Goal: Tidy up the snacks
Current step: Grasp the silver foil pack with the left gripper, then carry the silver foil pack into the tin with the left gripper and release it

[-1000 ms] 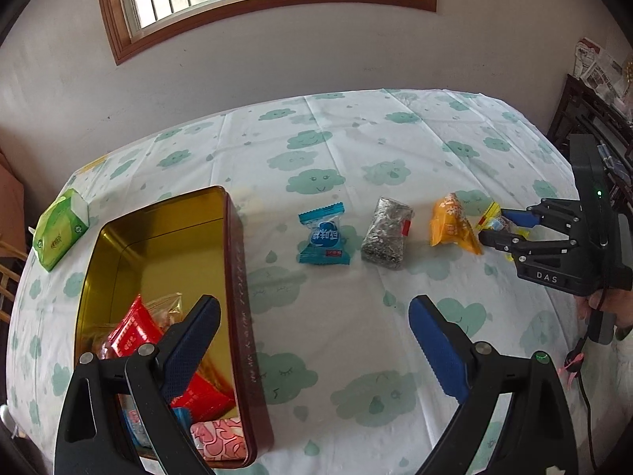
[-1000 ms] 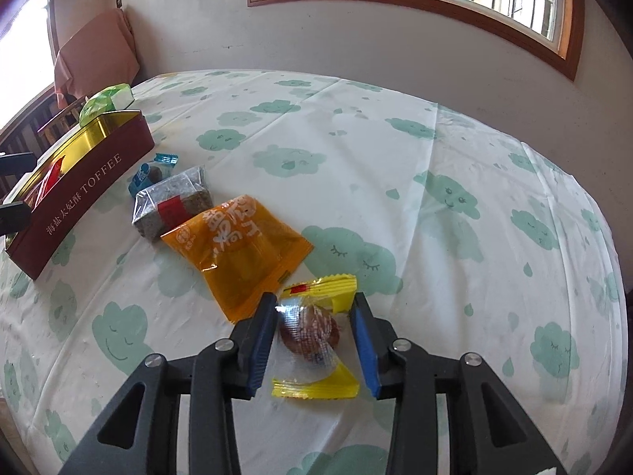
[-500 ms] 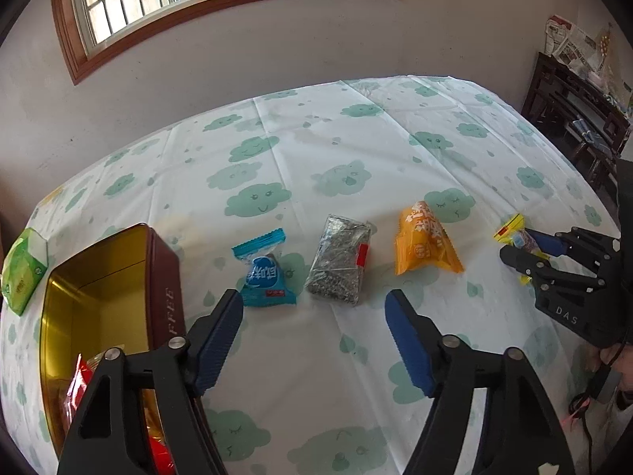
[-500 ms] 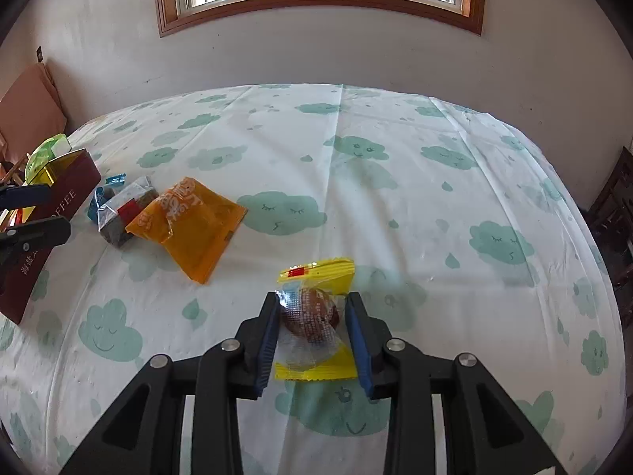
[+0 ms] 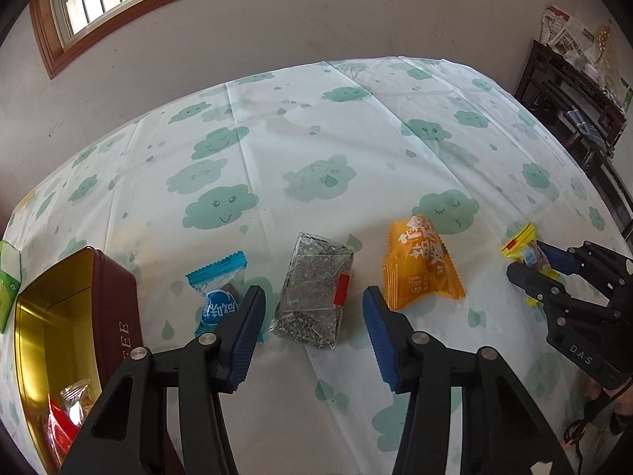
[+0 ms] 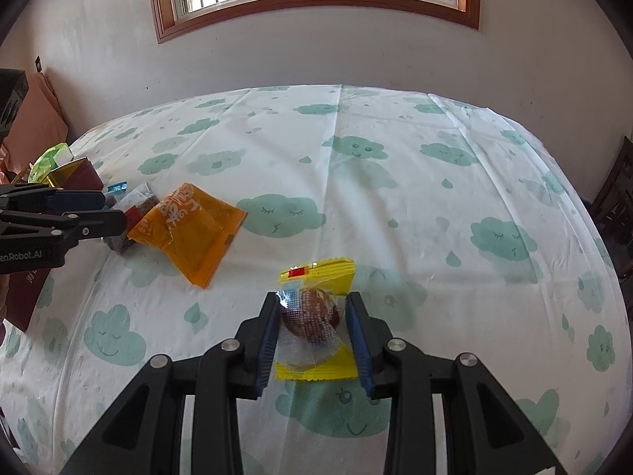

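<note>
My table wears a white cloth printed with green clouds. In my left view a row lies on it: an open tin at eight o'clock, then a blue candy, a silver pack at centre and an orange pack toward three. A green box sits at nine, and a yellow-ended candy lies at four.

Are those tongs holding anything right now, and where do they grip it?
The right tongs pinch the yellow-edged candy across its clear middle. The left tongs are closing around the silver packet but hold nothing yet.
</note>
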